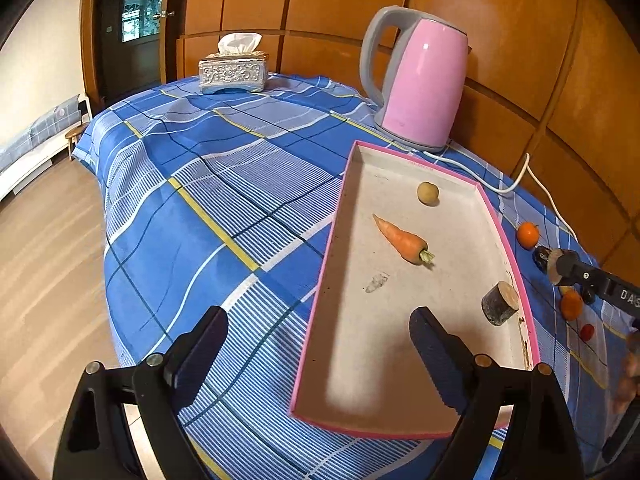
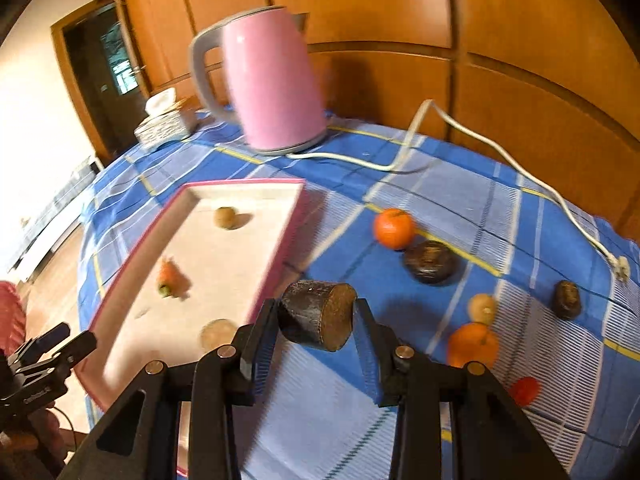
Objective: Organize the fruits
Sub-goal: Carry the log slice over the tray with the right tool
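While the left gripper [image 1: 318, 354] hangs with its jaws spread wide and nothing between them, straddling the near left rim of the pink-edged tray [image 1: 505, 240], its camera shows what the tray already holds: a carrot [image 1: 402, 242], a small yellowish round fruit [image 1: 428, 193] and a dark cut stub [image 1: 500, 303] by the right wall. At the right edge of this view the right gripper enters over the cloth beside the tray, something dark in its tip, too small there to identify with certainty.

The right wrist view settles that: the right gripper [image 2: 316, 316] is clamped on a second dark stub [image 2: 318, 314], lifted clear of the blue checked tablecloth [image 2: 440, 184] just beside the tray's right wall. The step in hand looks like carrying this piece to the tray; the next move calls for clearing the raised rim, then releasing over a bare patch. Only this view shows what is left outside: an orange [image 2: 393, 227], a dark flat fruit [image 2: 430, 261], and more beyond.
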`<control>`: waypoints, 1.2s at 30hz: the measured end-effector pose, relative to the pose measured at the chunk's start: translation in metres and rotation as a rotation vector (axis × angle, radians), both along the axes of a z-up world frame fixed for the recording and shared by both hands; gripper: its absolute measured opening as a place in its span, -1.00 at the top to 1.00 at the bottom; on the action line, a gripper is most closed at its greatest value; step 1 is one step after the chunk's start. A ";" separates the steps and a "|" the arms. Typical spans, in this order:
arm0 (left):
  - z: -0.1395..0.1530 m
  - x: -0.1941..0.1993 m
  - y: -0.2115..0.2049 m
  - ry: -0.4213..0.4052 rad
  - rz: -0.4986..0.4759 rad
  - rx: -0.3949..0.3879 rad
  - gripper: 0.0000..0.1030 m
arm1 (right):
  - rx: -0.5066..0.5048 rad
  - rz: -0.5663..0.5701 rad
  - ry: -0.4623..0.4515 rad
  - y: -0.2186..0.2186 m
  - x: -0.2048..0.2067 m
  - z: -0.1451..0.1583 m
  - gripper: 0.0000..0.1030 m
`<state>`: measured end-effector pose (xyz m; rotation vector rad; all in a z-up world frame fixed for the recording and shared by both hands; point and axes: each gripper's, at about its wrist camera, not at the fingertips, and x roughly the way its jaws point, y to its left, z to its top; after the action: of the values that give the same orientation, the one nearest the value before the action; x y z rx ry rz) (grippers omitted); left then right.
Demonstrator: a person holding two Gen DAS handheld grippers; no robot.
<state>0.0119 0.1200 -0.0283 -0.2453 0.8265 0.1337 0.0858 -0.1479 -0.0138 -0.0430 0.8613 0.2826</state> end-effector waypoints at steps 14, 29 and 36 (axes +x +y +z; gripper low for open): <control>-0.001 -0.002 0.012 -0.002 0.042 -0.008 -0.84 | -0.013 0.119 0.006 0.064 0.012 -0.001 0.27; -0.004 -0.006 0.019 0.011 0.053 -0.007 -0.85 | -0.043 0.109 0.017 0.091 0.031 -0.008 0.27; -0.006 -0.008 0.023 0.014 0.065 -0.001 -0.86 | -0.042 0.095 0.035 0.102 0.047 -0.013 0.26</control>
<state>0.0035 0.1427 -0.0346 -0.2729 0.8330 0.1957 0.1331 -0.0464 -0.0265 -0.1183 0.9016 0.3550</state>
